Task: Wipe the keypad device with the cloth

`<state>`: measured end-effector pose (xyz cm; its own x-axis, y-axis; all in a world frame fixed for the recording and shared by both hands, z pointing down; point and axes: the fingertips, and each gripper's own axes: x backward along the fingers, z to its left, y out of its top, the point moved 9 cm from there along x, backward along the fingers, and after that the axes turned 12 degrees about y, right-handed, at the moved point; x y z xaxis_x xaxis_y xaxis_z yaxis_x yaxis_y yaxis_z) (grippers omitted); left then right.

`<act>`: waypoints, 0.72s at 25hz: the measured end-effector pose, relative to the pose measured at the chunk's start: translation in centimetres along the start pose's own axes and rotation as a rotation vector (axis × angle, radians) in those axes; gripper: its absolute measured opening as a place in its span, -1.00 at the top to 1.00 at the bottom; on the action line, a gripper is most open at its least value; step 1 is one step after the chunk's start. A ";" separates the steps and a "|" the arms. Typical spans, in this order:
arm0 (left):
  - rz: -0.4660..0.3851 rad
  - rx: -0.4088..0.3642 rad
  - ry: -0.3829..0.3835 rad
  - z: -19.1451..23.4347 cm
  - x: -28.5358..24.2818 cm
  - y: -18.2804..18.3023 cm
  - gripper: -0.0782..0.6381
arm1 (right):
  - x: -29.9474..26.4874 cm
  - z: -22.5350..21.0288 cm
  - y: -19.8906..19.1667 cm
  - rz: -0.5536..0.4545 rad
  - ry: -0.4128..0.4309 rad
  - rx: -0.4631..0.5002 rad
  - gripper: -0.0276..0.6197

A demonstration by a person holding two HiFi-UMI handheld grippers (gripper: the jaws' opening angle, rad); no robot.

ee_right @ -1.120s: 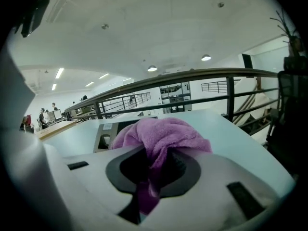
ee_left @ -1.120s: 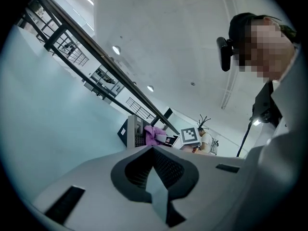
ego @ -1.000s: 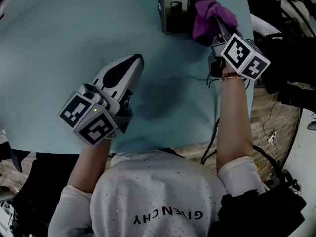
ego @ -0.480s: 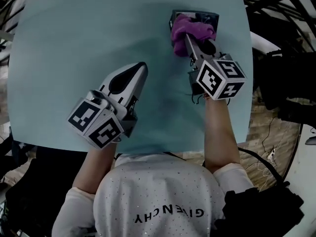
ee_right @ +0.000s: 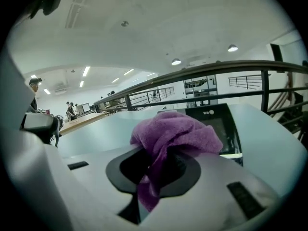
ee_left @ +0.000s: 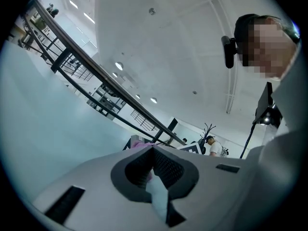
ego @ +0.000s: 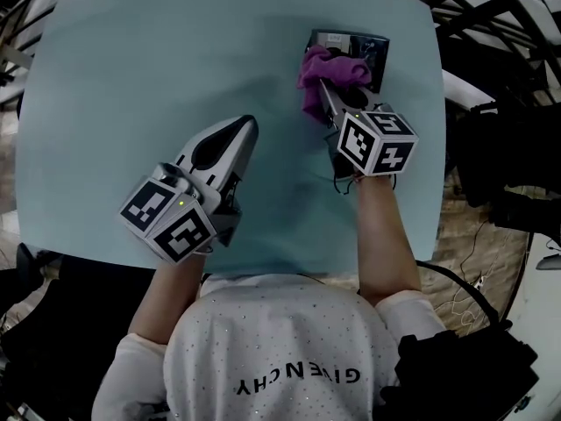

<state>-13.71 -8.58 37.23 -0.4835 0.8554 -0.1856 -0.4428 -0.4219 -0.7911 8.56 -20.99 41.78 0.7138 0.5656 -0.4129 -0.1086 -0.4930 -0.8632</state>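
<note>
The dark keypad device (ego: 364, 48) lies flat at the far right of the pale blue table (ego: 131, 86). A bunched purple cloth (ego: 329, 73) rests on its near left part, with my right gripper (ego: 326, 95) shut on it. In the right gripper view the cloth (ee_right: 175, 134) fills the jaws and the device (ee_right: 219, 124) shows just behind it. My left gripper (ego: 238, 128) lies low over the table's near middle, jaws shut with nothing in them. The left gripper view shows the shut tips (ee_left: 154, 150), with the cloth and device far off beyond them.
The table's right edge (ego: 436, 103) runs close past the device, with dark frames and cables beyond it. Its near edge lies just under my arms. A railing and several distant people show in the gripper views.
My right gripper has dragged the cloth leftward and nearer across the device, which now shows more at its right. The left gripper has barely moved.
</note>
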 end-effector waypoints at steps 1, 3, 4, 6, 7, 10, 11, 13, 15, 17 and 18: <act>0.000 0.001 -0.002 -0.1 0.0 0.0 0.78 | 0.2 -0.1 0.0 0.002 -0.007 0.002 0.75; 0.001 0.000 -0.005 -0.4 -0.4 0.1 0.78 | 0.6 -0.8 0.2 0.005 -0.029 0.004 0.75; 0.001 0.000 -0.006 -0.4 -0.5 0.2 0.78 | 0.8 -1.3 0.4 0.004 -0.044 0.003 0.75; 0.000 0.000 -0.010 -0.5 -0.7 0.4 0.78 | 1.3 -2.1 0.6 0.000 -0.083 -0.009 0.75; 0.000 -0.001 -0.013 -0.5 -0.8 0.4 0.78 | 1.6 -2.5 0.6 -0.006 -0.105 -0.023 0.75; 0.003 -0.006 -0.022 -0.3 -0.6 0.0 0.78 | 2.6 -3.5 -0.1 -0.041 -0.160 -0.101 0.75; 0.003 -0.006 -0.024 -0.1 -0.5 -0.1 0.78 | 2.8 -3.8 -0.5 -0.055 -0.171 -0.128 0.75; 0.003 -0.004 -0.027 0.3 -0.2 -0.4 0.78 | 3.2 -4.2 -1.0 -0.079 -0.189 -0.169 0.75; 0.003 -0.007 -0.029 0.5 -0.1 -0.5 0.78 | 3.6 -4.9 -1.1 -0.096 -0.210 -0.192 0.75; 0.001 -0.011 -0.028 0.7 0.0 -0.4 0.78 | 4.2 -5.6 -1.2 -0.108 -0.240 -0.203 0.75; 0.000 -0.010 -0.025 0.9 0.1 -0.4 0.78 | 4.4 -5.9 -1.1 -0.115 -0.254 -0.208 0.75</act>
<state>-14.27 -8.60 38.05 -0.5024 0.8477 -0.1705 -0.4356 -0.4185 -0.7970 15.90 -21.84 42.61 0.5151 0.7590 -0.3984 0.1242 -0.5259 -0.8414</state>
